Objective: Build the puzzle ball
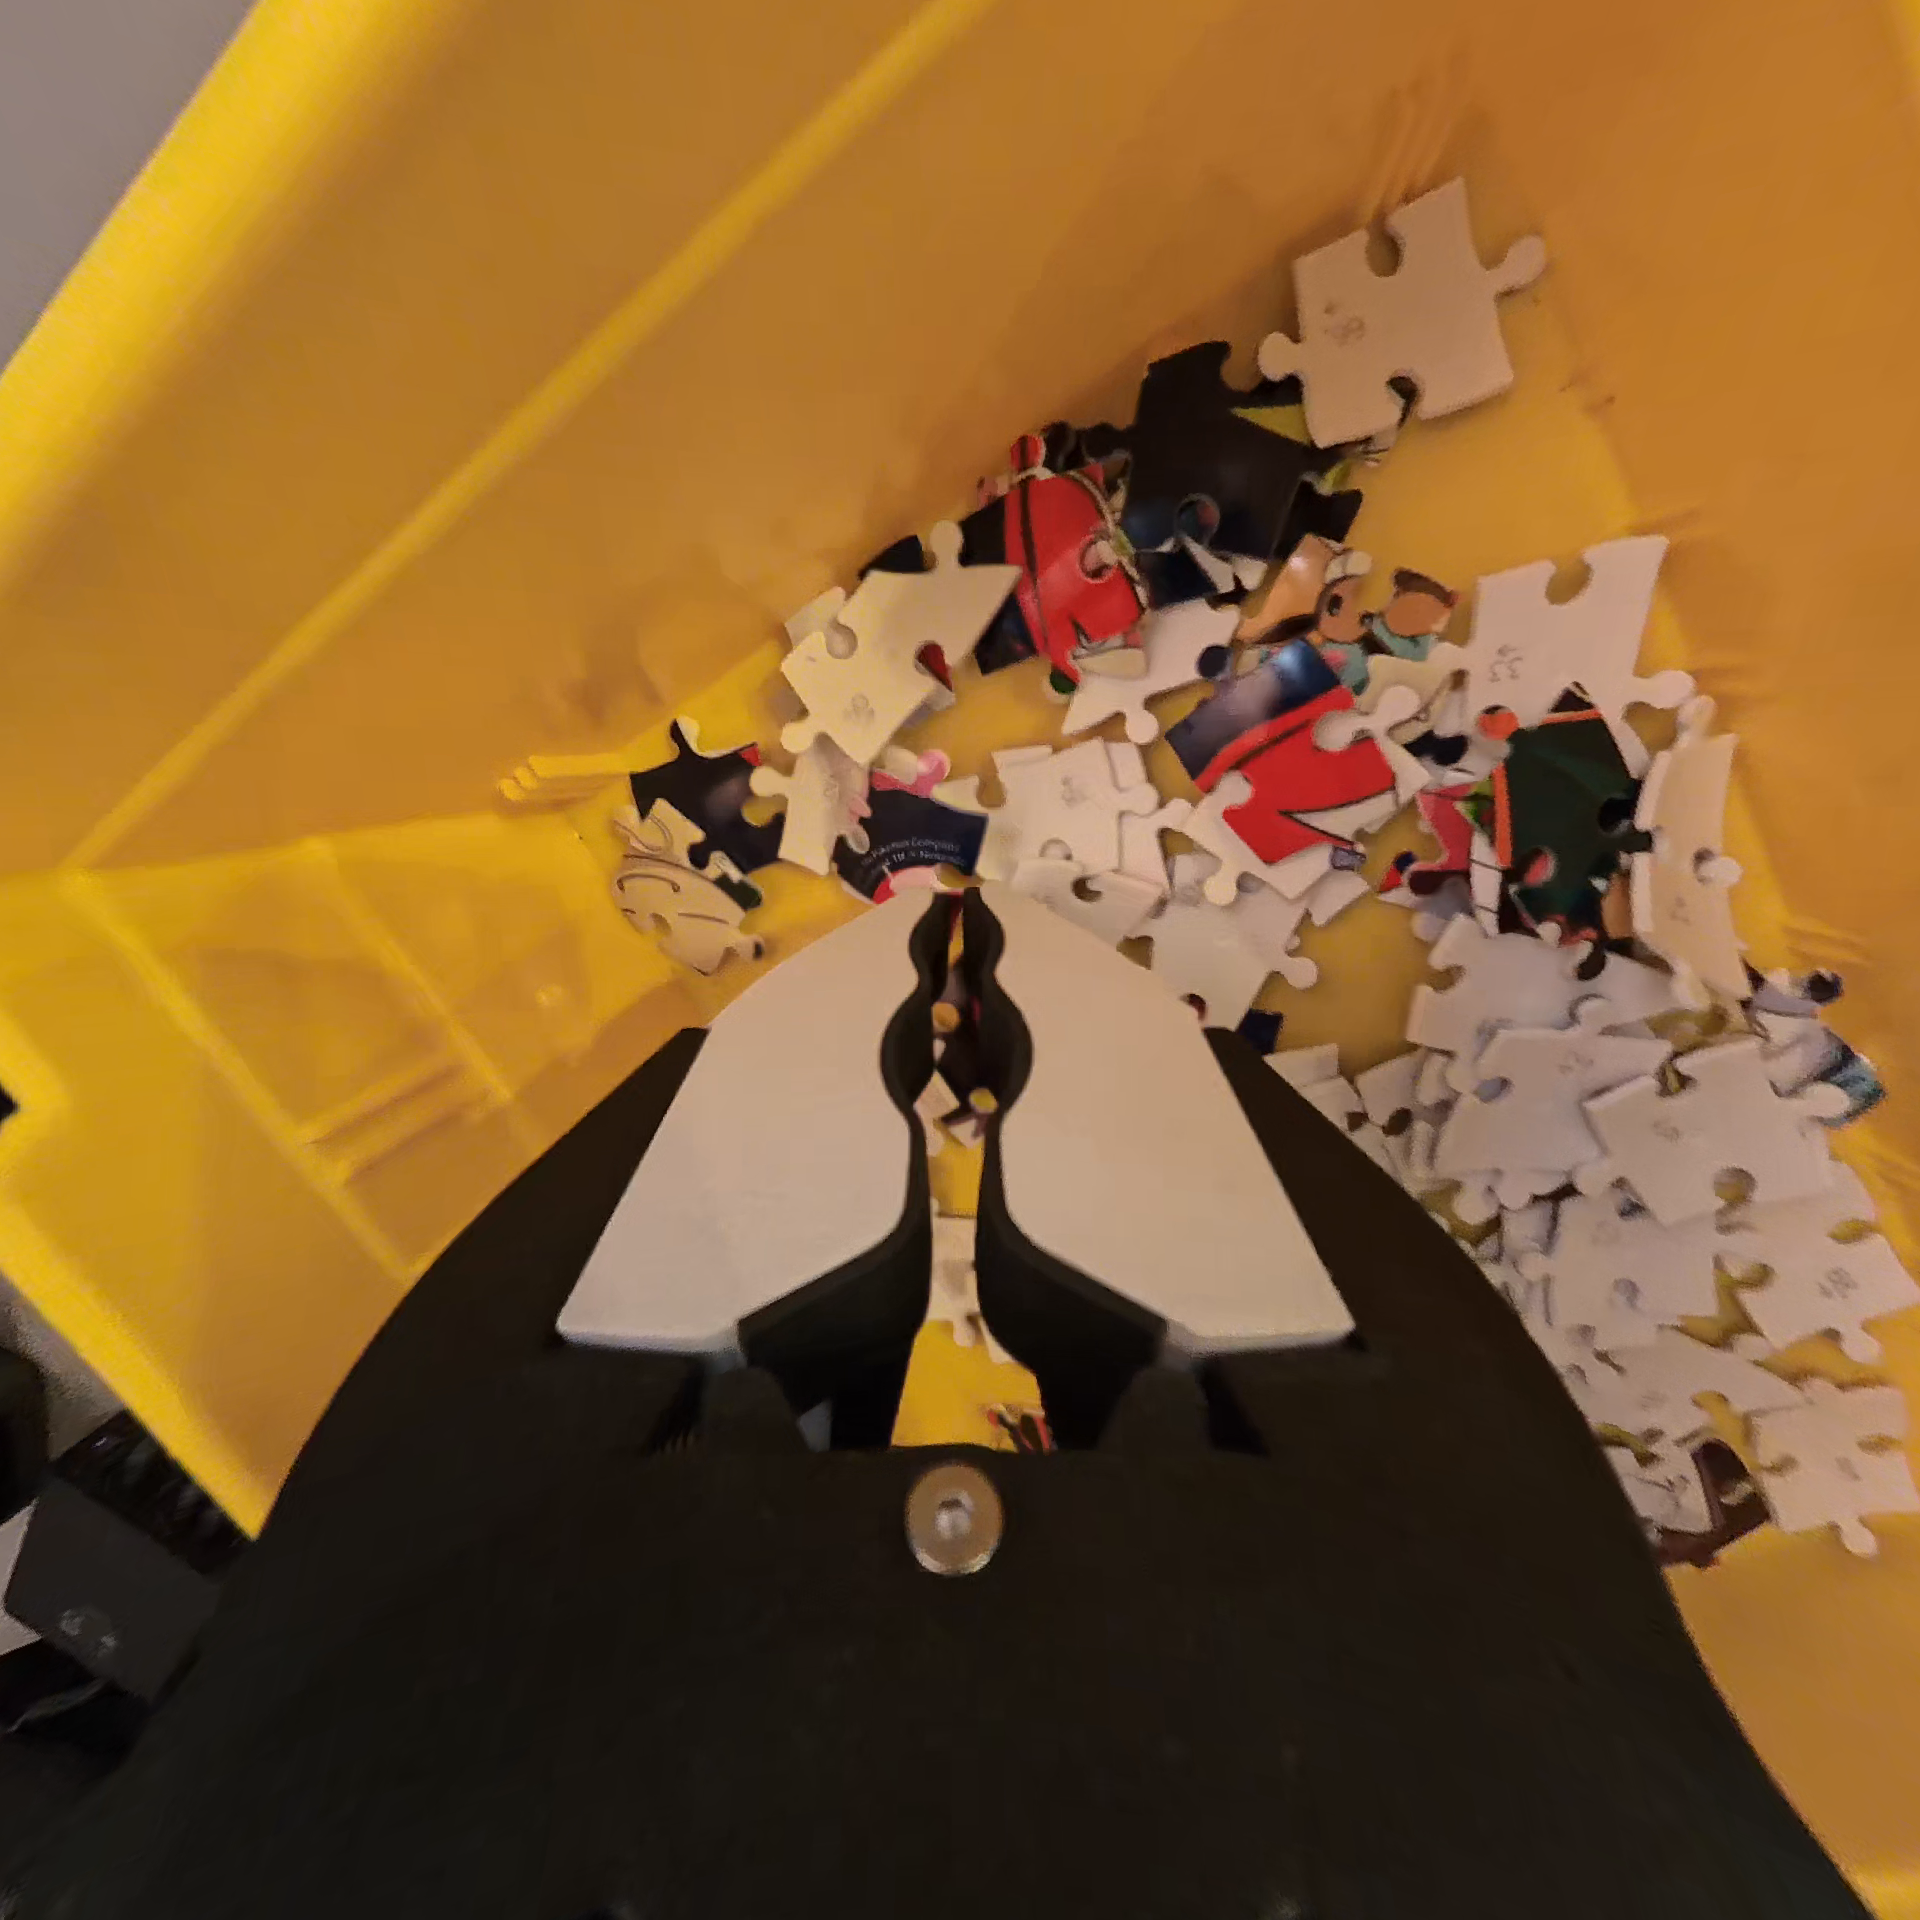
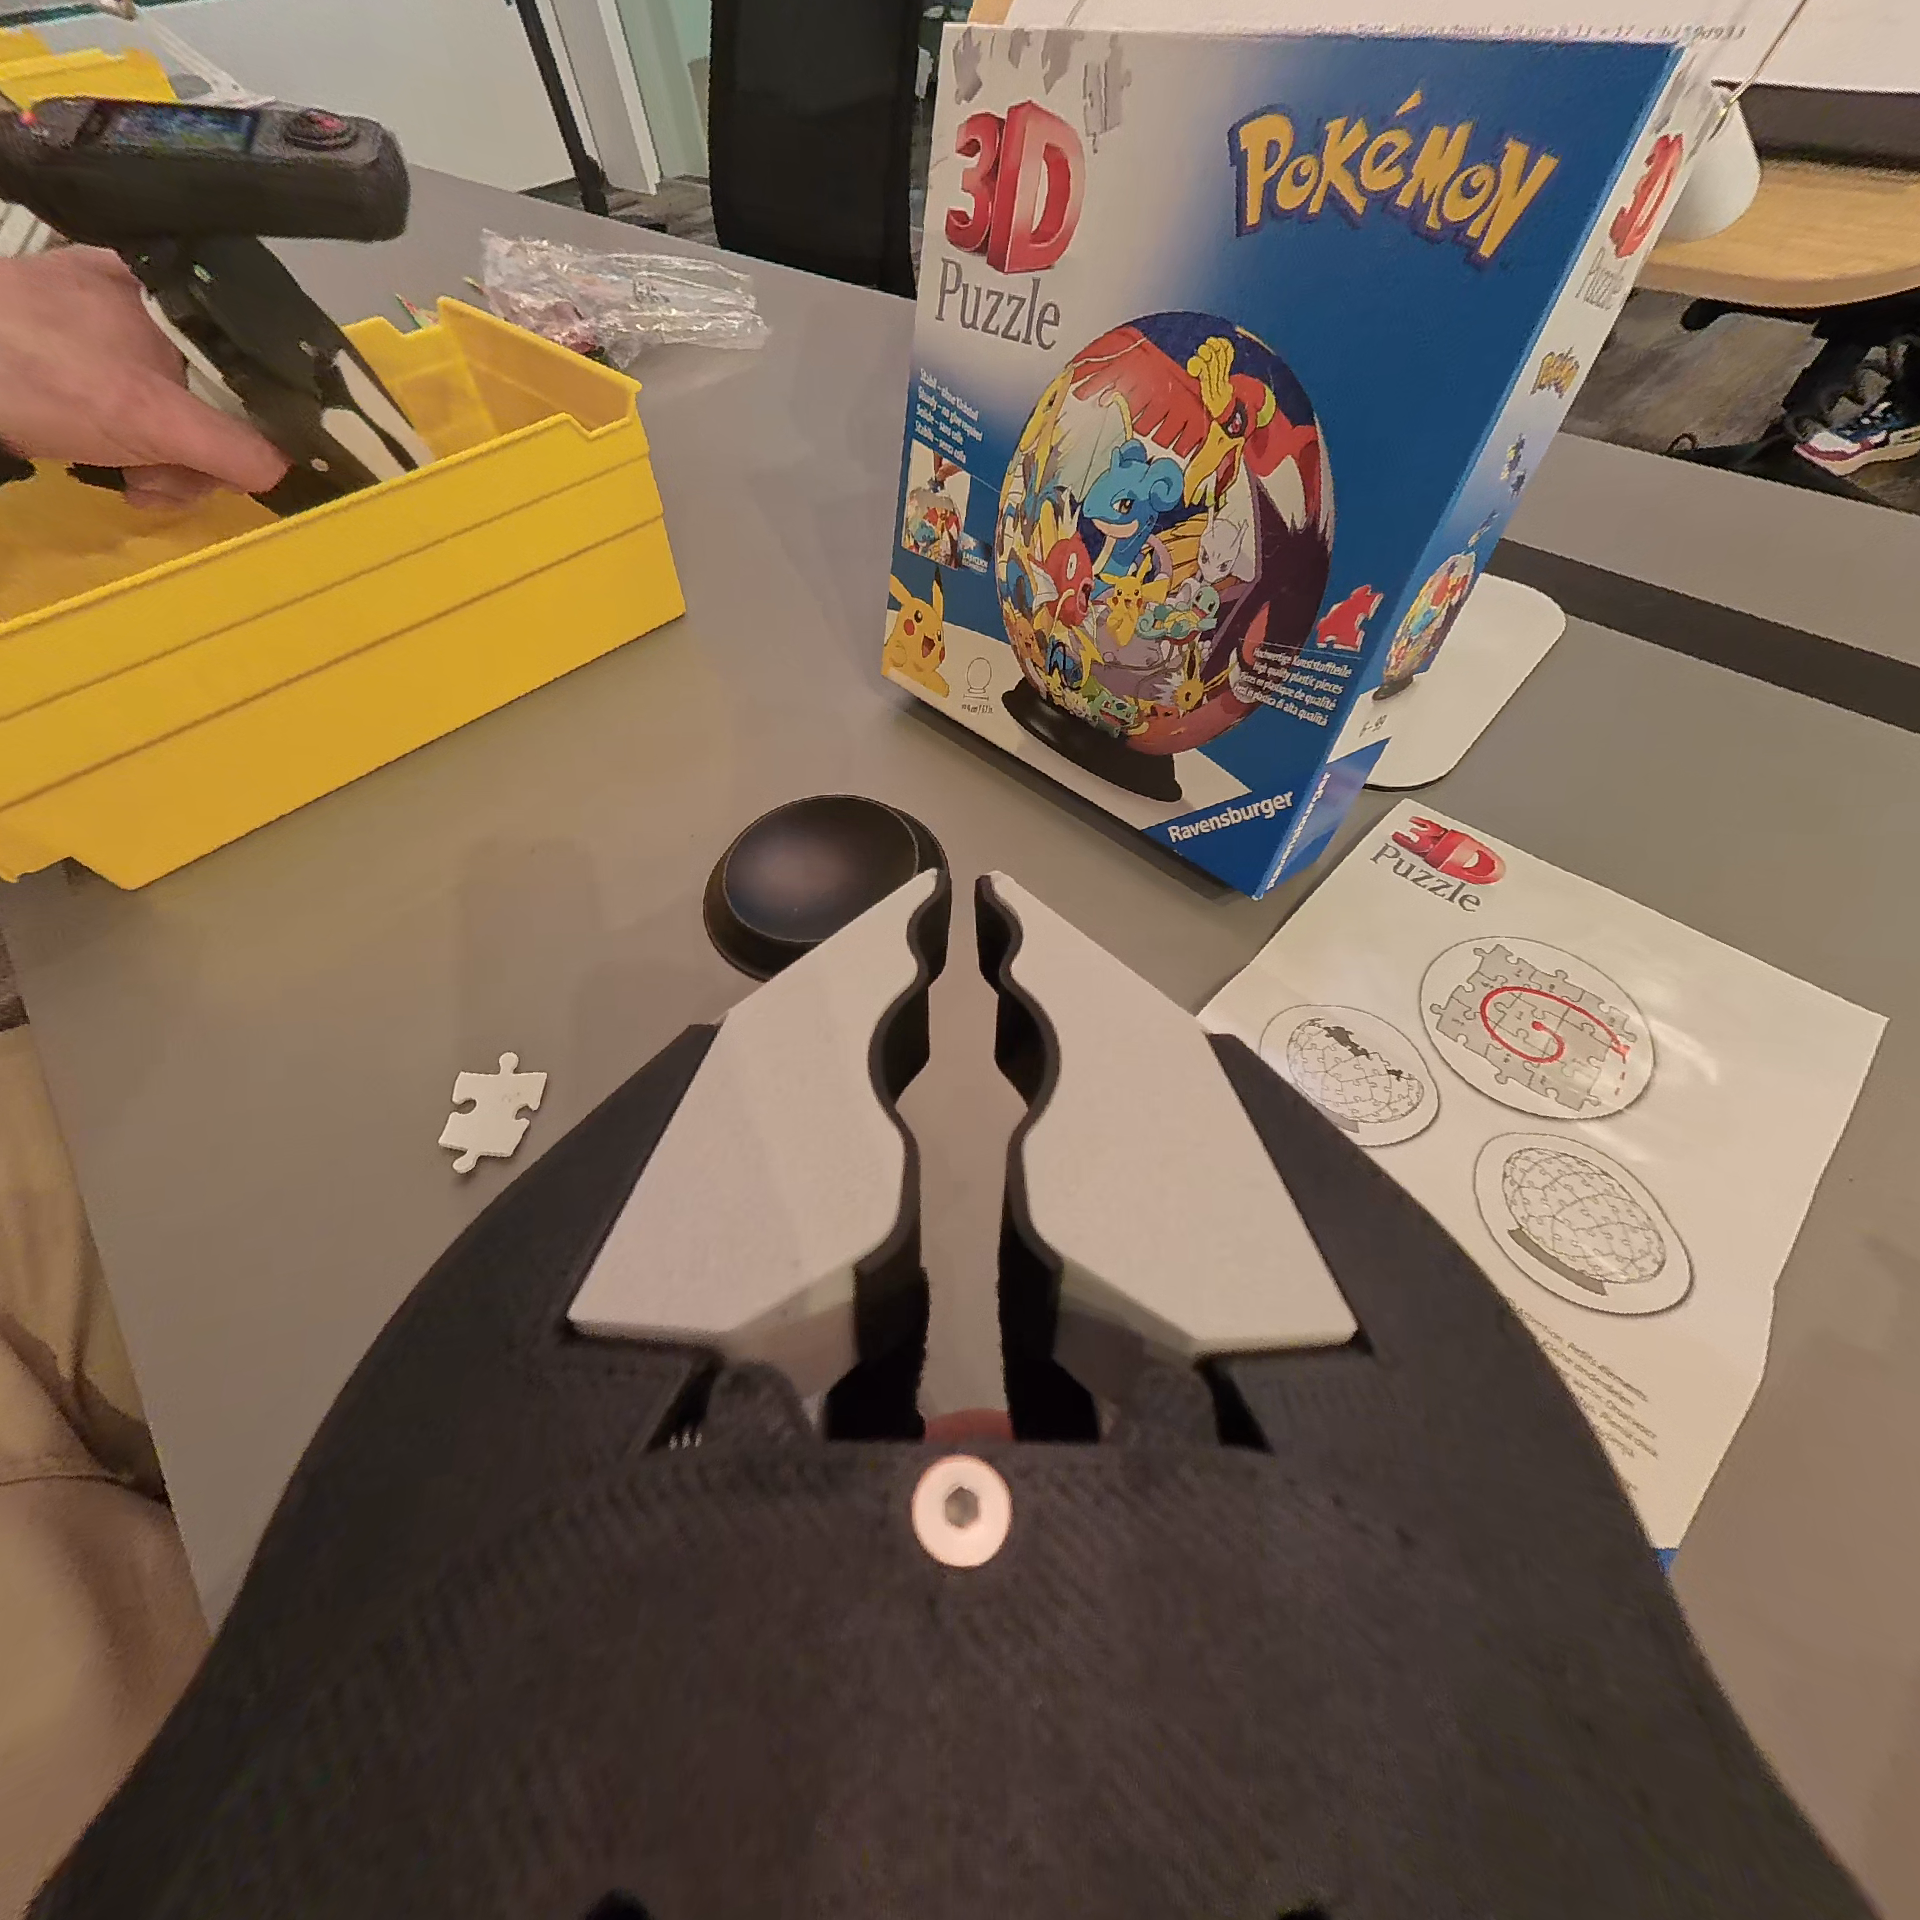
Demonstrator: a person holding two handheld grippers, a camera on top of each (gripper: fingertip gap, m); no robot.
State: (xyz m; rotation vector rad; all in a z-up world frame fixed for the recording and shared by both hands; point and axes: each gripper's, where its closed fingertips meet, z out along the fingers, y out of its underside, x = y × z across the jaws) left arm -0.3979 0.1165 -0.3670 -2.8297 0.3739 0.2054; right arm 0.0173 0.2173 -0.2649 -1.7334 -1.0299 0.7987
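My left gripper [image 1: 960, 902] reaches down into a yellow bin [image 1: 468, 468], over a heap of loose puzzle pieces [image 1: 1299, 748], some picture-up and many white side up. Its jaws are closed at the tips on the edge of a dark blue and pink puzzle piece [image 1: 906, 850]. It also shows in the right wrist view [image 2: 343, 416], held by a hand [image 2: 114, 384]. My right gripper [image 2: 961, 881] hovers over the grey table [image 2: 416, 987] just in front of the black round stand [image 2: 810, 873]. Its jaws stand a narrow gap apart and hold nothing. One white puzzle piece [image 2: 491, 1112] lies on the table to its left.
The yellow bin [image 2: 364, 644] stands at the left of the table. The blue puzzle box [image 2: 1247, 416] stands upright behind the stand. An instruction sheet [image 2: 1558, 1091] lies at the right. A crumpled clear bag [image 2: 623, 281] lies behind the bin. From the right gripper's tips to the white puzzle piece [image 2: 491, 1112] is close to 20 cm.
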